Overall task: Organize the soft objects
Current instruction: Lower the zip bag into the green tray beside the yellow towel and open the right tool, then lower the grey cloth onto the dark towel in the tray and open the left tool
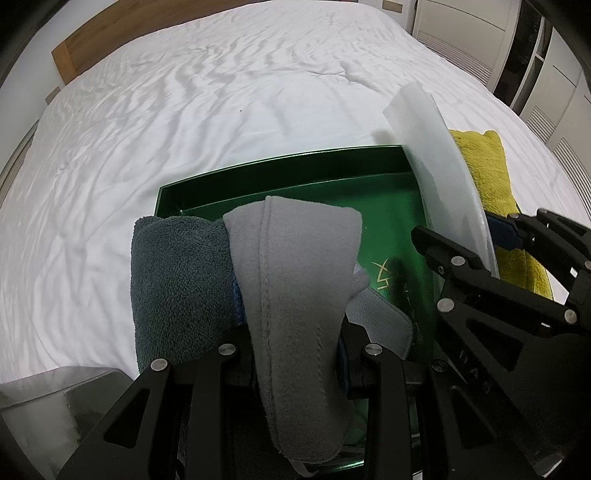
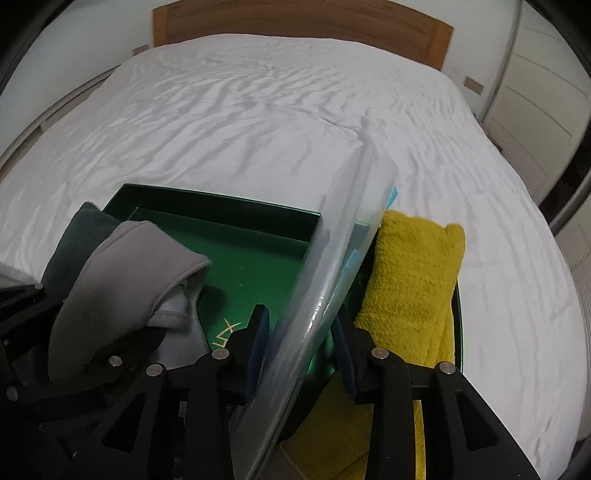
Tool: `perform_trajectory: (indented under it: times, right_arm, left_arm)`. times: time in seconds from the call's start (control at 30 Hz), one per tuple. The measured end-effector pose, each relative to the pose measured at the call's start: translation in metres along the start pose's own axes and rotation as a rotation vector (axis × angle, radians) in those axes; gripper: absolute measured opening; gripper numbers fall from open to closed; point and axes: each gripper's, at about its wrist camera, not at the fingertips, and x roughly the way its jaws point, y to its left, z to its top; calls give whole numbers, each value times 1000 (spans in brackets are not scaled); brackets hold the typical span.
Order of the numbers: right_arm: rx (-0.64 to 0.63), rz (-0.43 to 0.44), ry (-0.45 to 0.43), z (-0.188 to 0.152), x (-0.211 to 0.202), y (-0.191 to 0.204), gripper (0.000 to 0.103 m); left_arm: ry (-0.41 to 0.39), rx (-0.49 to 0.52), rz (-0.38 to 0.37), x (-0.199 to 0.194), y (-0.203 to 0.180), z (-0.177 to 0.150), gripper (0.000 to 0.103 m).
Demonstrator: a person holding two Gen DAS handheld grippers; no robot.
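A dark green tray (image 1: 280,170) lies on a white bed. My left gripper (image 1: 295,343) is shut on a folded light grey cloth (image 1: 295,266), which sticks up over the tray beside a rolled dark teal towel (image 1: 177,273). A paler grey cloth (image 1: 380,317) lies under them. A translucent plastic panel (image 2: 332,258) stands slanted across the tray's right part. It passes between the fingers of my right gripper (image 2: 301,328), whose blue pads stand a little off it on both sides. A yellow towel (image 2: 413,273) lies right of the panel.
The rumpled white bed sheet (image 2: 258,118) stretches far beyond the tray to a wooden headboard (image 2: 295,22). White wardrobe doors (image 2: 535,92) stand at the right. A grey translucent object (image 1: 55,398) sits at the lower left in the left wrist view. Something light blue (image 2: 391,197) shows behind the panel.
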Motion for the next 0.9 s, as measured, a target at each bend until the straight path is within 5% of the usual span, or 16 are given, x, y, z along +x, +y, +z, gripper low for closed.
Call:
perform_trajectory:
  times: [0.33,0.9]
  right_arm:
    - [22,15,1,-2,0,-1,36]
    - [76,12,-22,0,-16,-8,51]
  left_arm:
    - [-1,-6,-1,0,0,1,27]
    - [-37,6,-10,-16,-7,-1,27]
